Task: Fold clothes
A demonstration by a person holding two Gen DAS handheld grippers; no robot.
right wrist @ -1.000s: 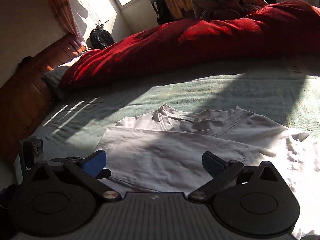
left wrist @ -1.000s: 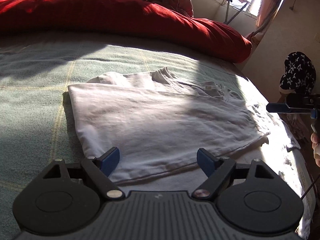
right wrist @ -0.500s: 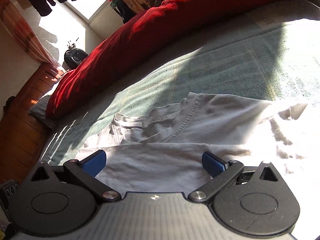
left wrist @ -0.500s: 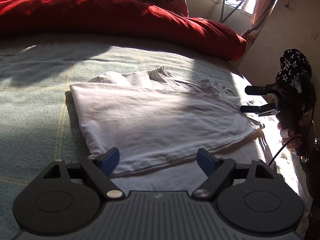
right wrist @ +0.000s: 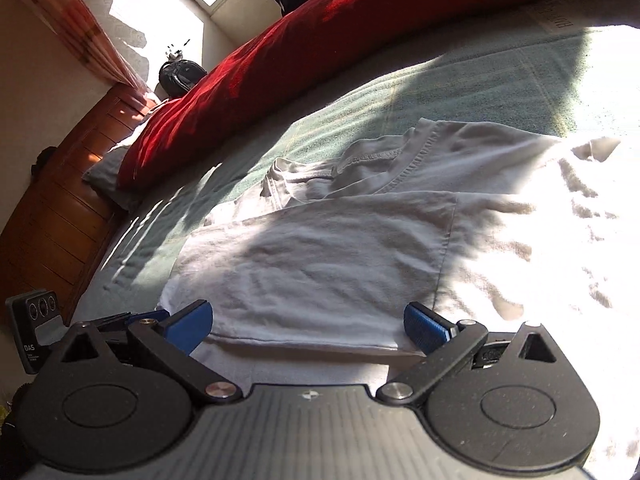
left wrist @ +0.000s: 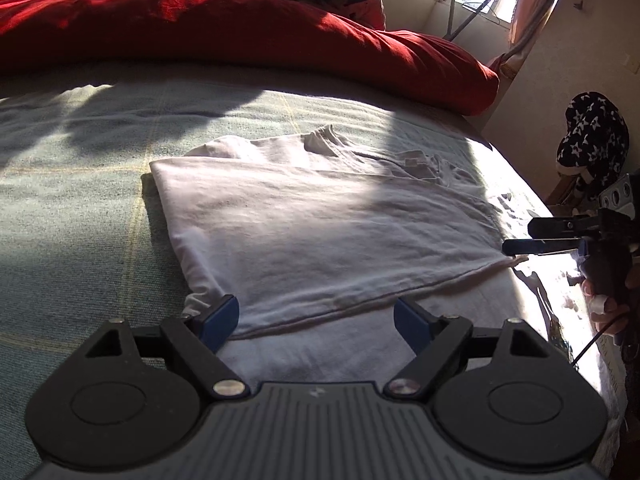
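Left claw: blue pads spread wide, holding nothing, hovering at the near hem of the white T-shirt. Right claw: likewise spread and empty, low over the shirt's near edge.

T-shirt lies flat on the bed, on a green blanket. One flap is laid over the body, its hemmed edge running across the top layer; collar and part of one shoulder show uncovered beyond the flap. Judgement: partly folded, one fold is in and the shirt is not yet a compact bundle. Further folds remain, likely across the length. Both claws sit at the near edge, positioned as if to take it, but no grip is made.

View differences: the left wrist view shows the right claw from the side, at the shirt's right corner, with the person's hand behind it. The right wrist view shows collar stitching and the wooden headboard. Far side: red duvet.
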